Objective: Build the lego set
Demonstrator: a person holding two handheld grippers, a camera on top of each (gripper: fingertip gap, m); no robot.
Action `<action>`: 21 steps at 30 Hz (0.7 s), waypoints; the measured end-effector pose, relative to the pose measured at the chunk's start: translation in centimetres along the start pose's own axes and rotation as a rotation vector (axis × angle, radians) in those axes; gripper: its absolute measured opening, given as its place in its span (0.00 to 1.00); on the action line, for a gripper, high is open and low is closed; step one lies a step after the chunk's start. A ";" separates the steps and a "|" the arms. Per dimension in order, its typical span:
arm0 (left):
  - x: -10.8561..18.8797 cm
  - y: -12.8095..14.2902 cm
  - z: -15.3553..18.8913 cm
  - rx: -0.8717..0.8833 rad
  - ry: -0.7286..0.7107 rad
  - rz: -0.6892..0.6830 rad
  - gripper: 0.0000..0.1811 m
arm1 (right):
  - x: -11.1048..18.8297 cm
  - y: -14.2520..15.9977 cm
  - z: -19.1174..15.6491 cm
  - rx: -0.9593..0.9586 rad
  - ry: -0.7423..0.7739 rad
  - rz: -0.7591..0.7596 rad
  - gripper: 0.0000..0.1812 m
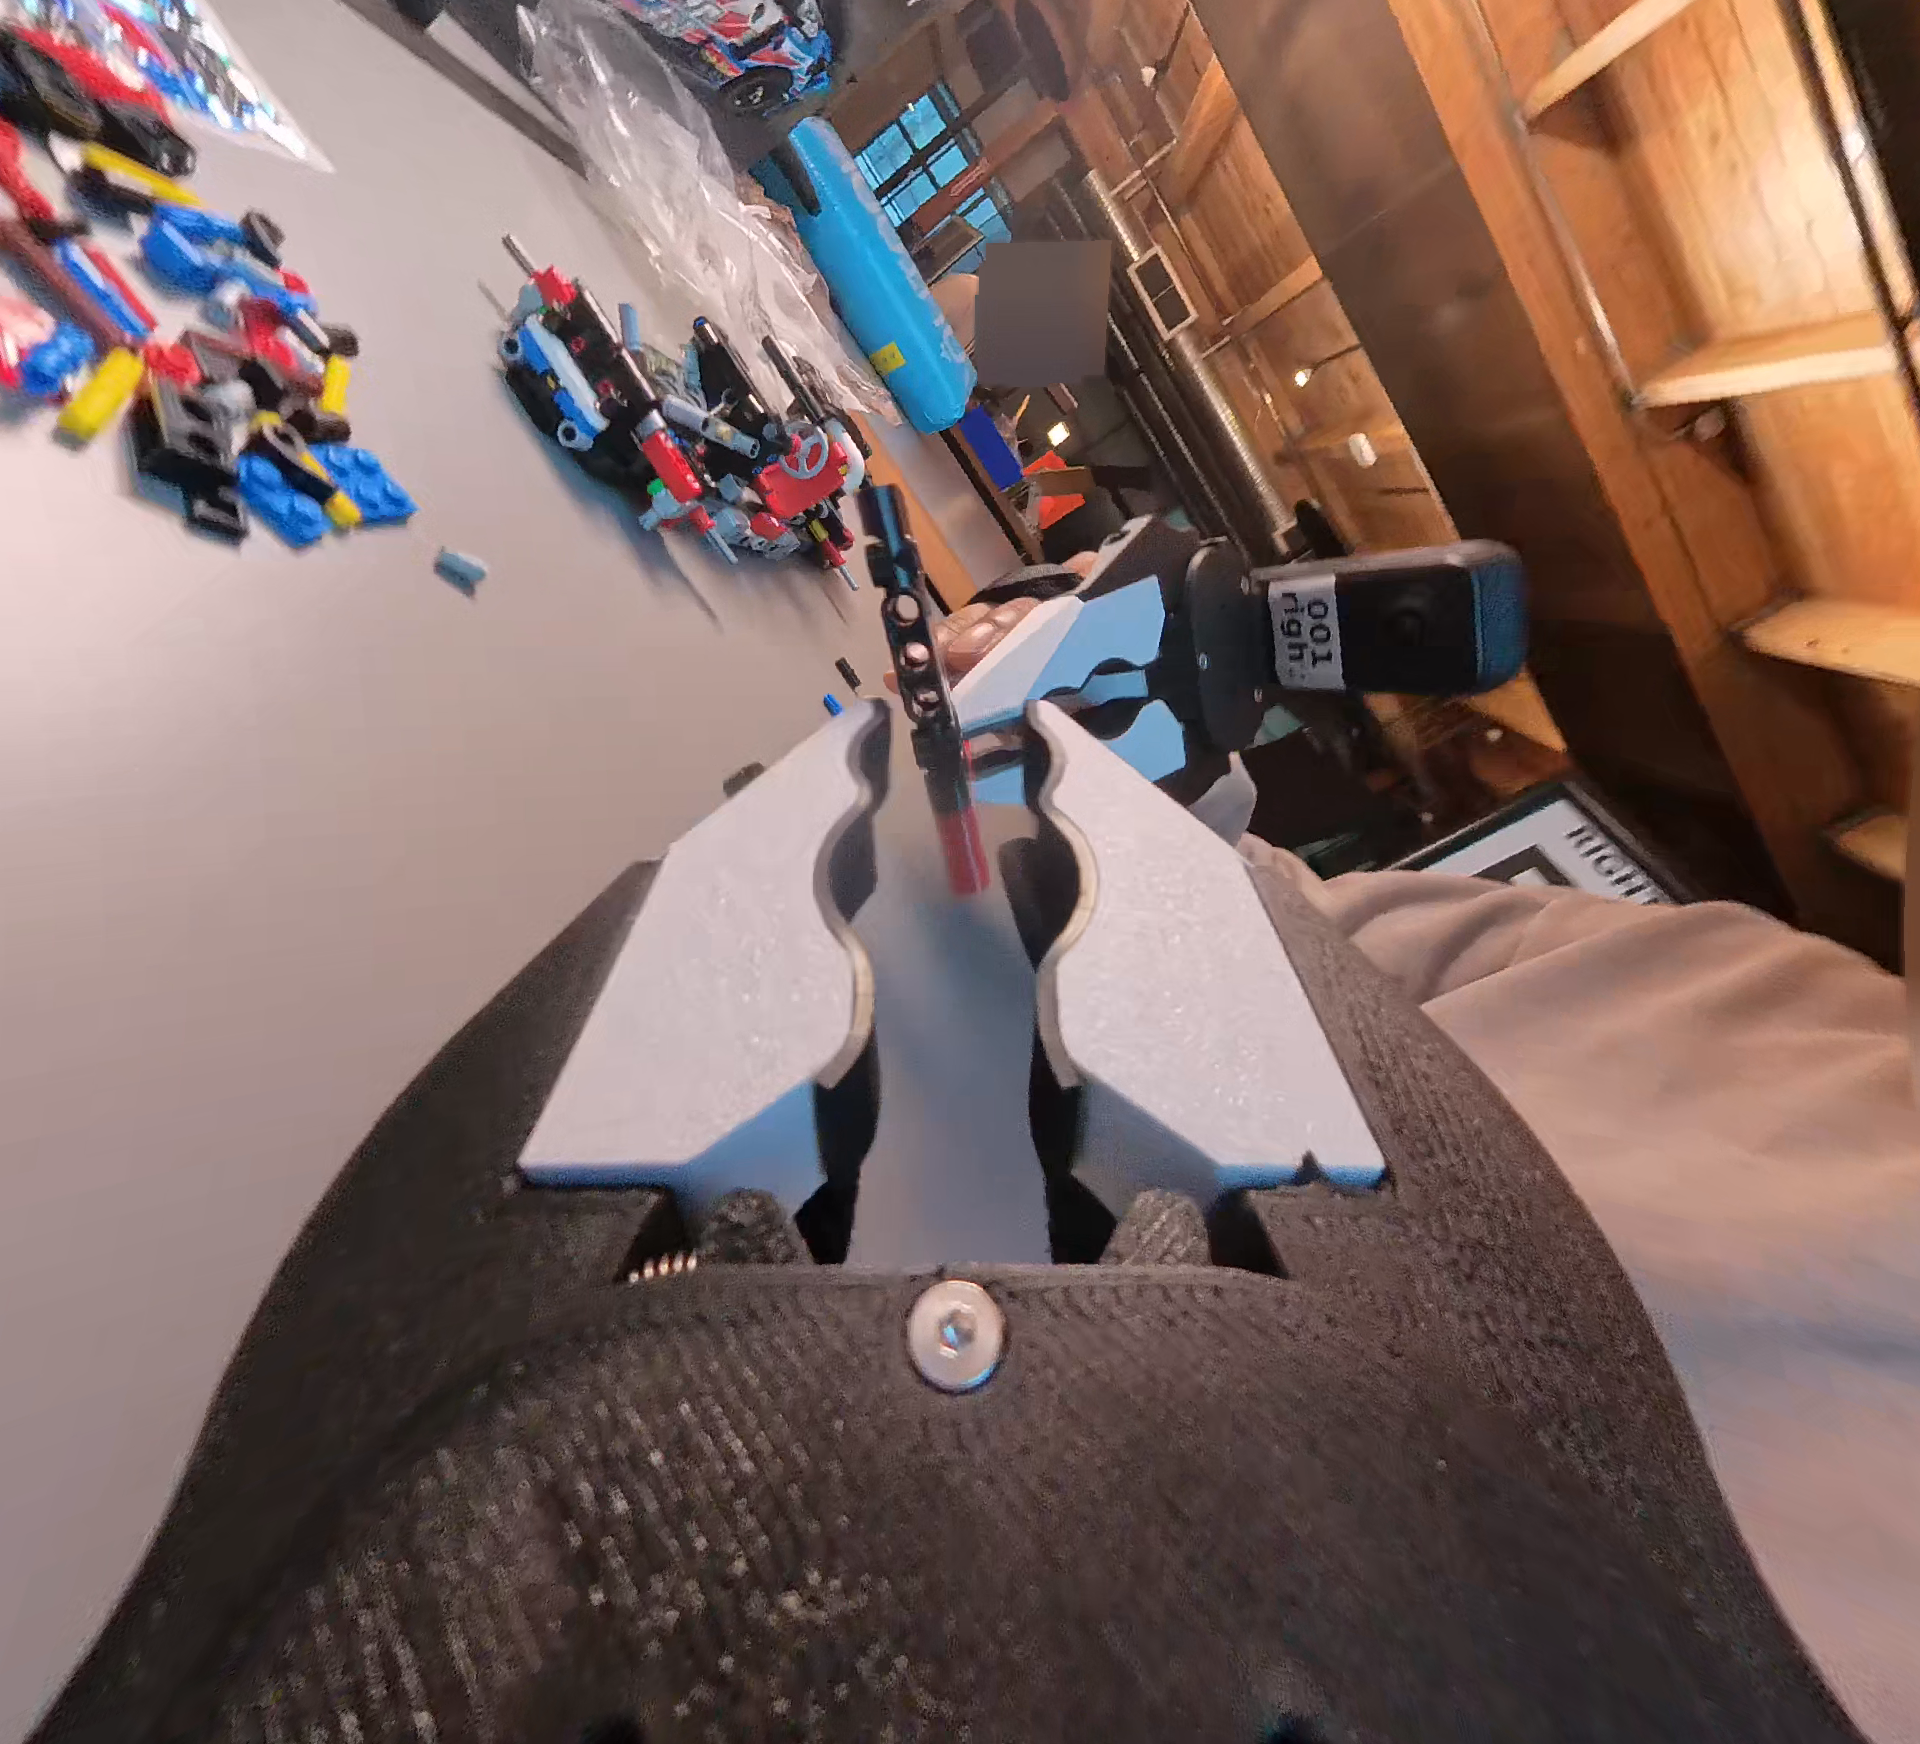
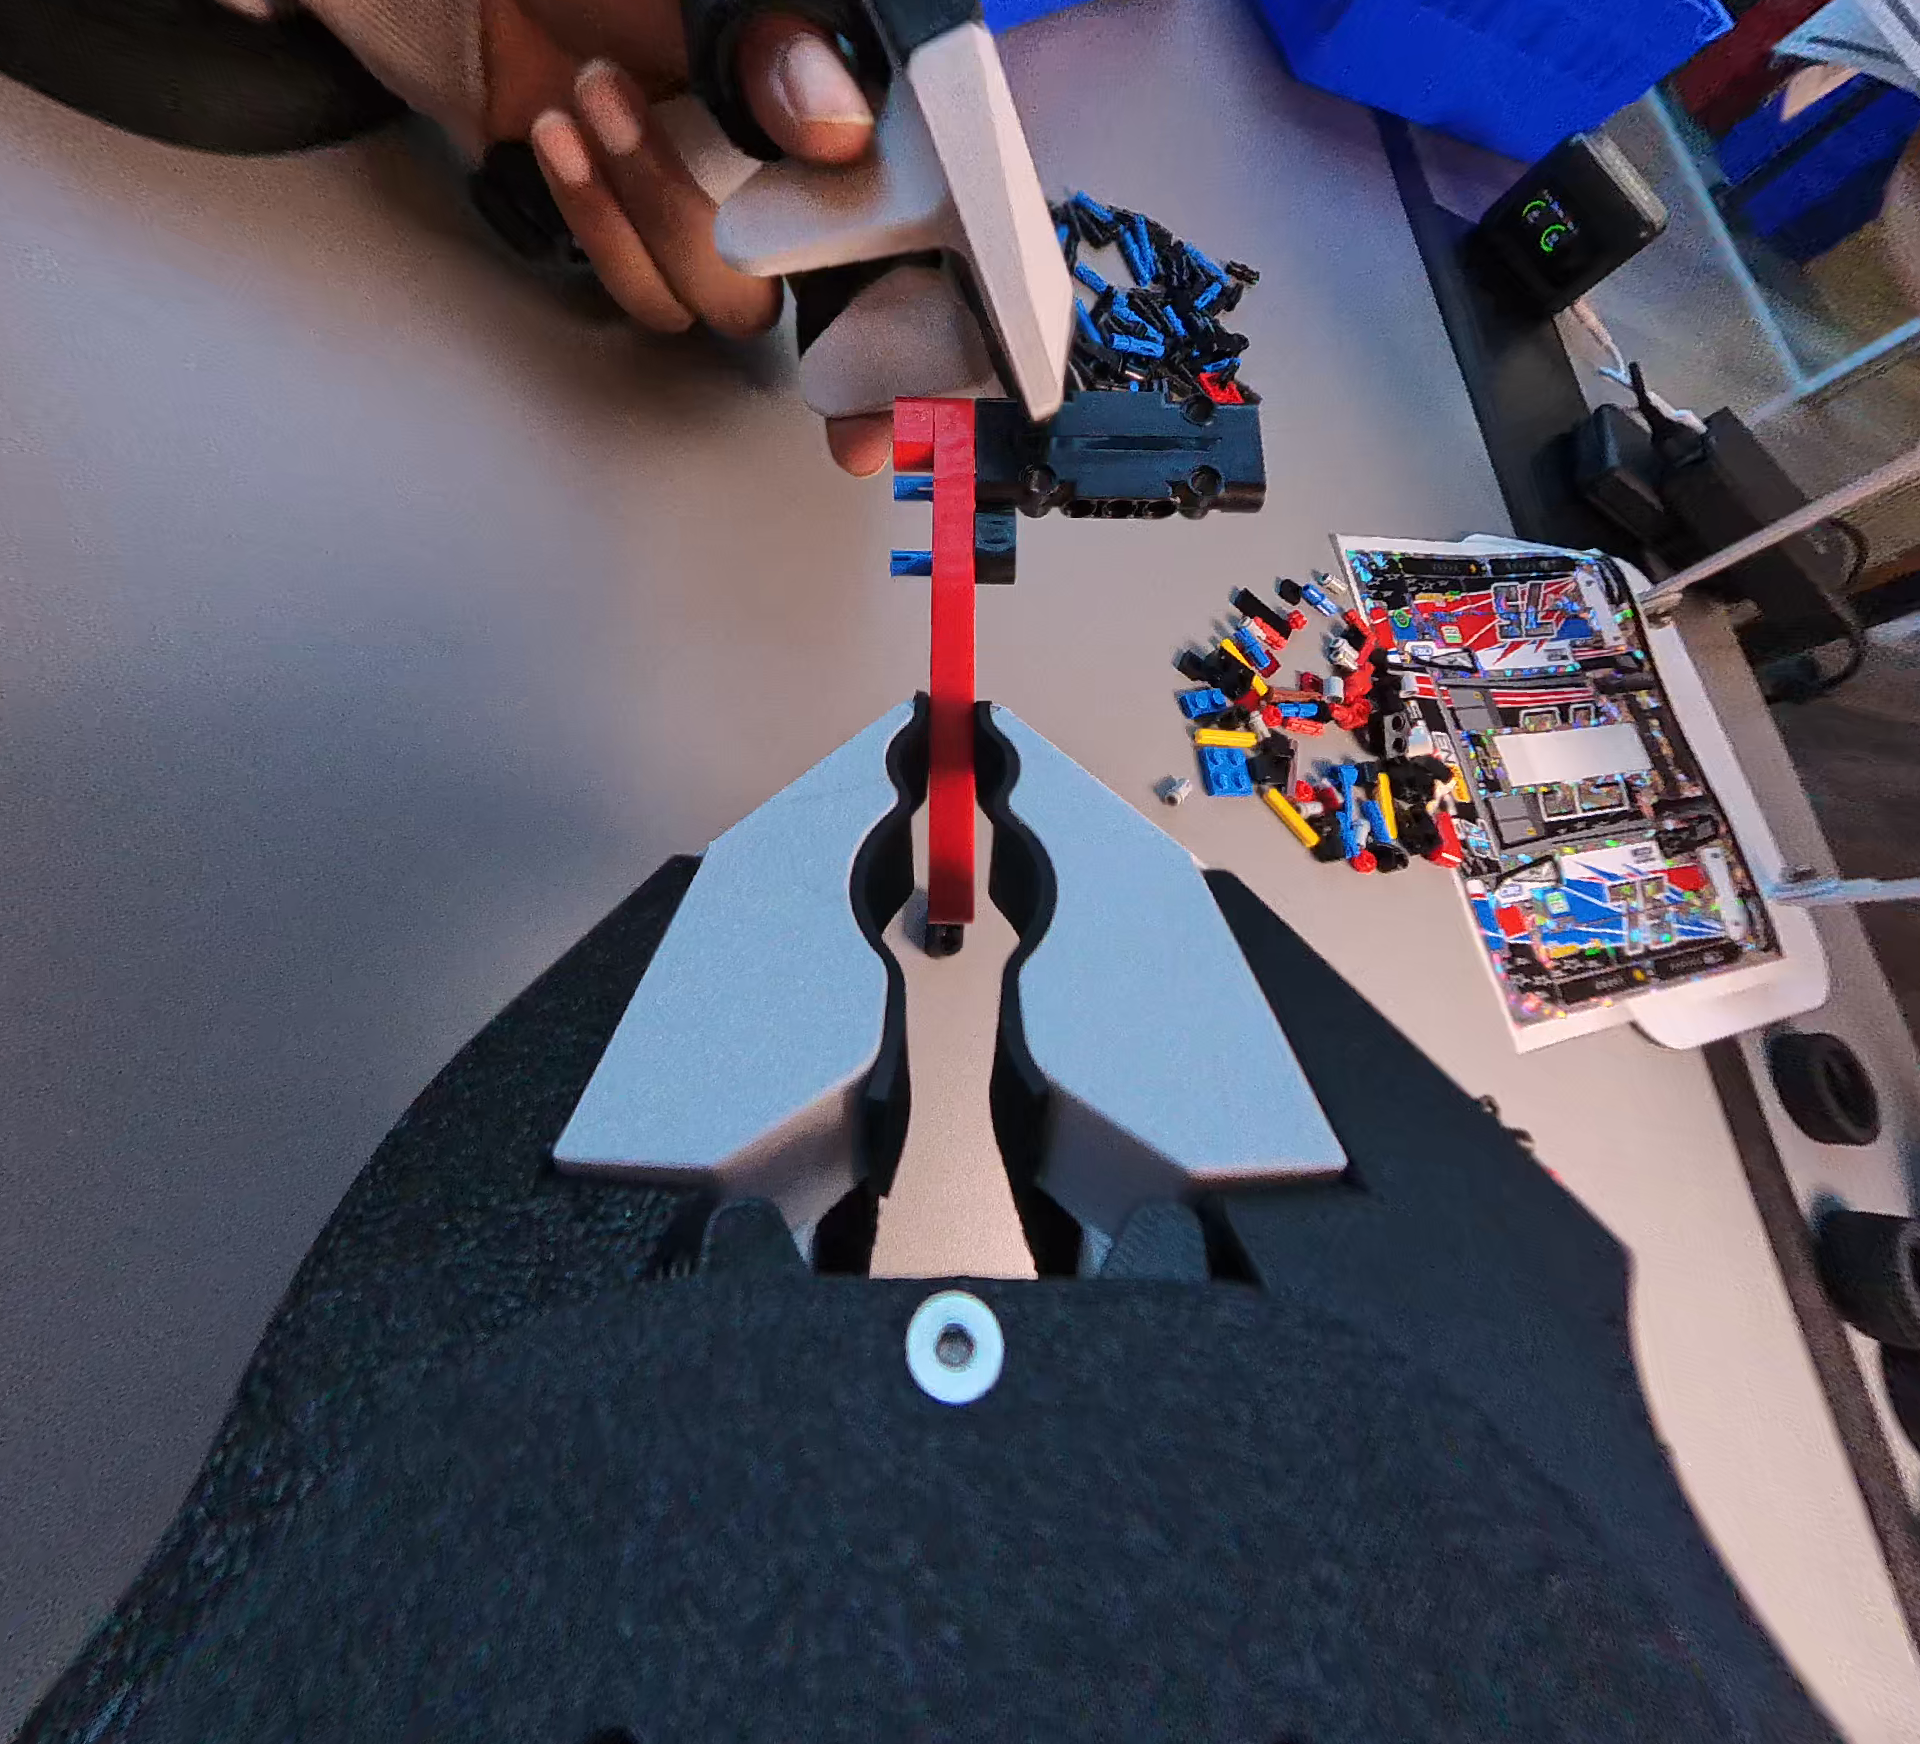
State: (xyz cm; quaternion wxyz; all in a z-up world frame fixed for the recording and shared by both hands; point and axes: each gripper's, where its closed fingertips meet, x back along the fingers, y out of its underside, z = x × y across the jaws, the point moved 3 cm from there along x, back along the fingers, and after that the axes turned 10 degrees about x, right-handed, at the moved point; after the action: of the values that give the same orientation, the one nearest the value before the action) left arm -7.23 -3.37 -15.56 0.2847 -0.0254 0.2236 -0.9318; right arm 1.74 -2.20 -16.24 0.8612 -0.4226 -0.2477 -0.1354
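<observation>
- The right gripper [image 2: 948, 718] is clenched on the red beam [image 2: 952, 655], held above the table [image 2: 416, 655].
- The left gripper [image 2: 997, 406] grasps the black block [image 2: 1132, 458] joined to that beam.
- Risk: uneven pulling could pop the joint; the blue pins [image 2: 910, 525] might drop among the loose pieces [image 2: 1320, 749].

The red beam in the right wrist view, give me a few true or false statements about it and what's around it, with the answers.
1. The right gripper is shut on the red beam. True.
2. The red beam lies flat on the table. False: it is held up between the two grippers.
3. The left gripper grips the black piece joined to the beam's far end. True.
4. Two yellow pins stick out of the beam. False: the blue pins do.
5. The sticker sheet lies beside loose pieces. True.
</observation>
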 end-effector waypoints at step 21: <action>-0.8 3.6 1.3 -1.234 -0.328 -0.244 0.20 | 3.1 0.9 -2.6 -0.588 -0.579 0.267 0.03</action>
State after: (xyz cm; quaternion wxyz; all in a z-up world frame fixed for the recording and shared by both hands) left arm -4.43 -6.11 -15.85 0.1402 -0.3517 0.6670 -0.6417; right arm 5.59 -3.78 -16.54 0.6093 -0.6988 -0.3730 0.0365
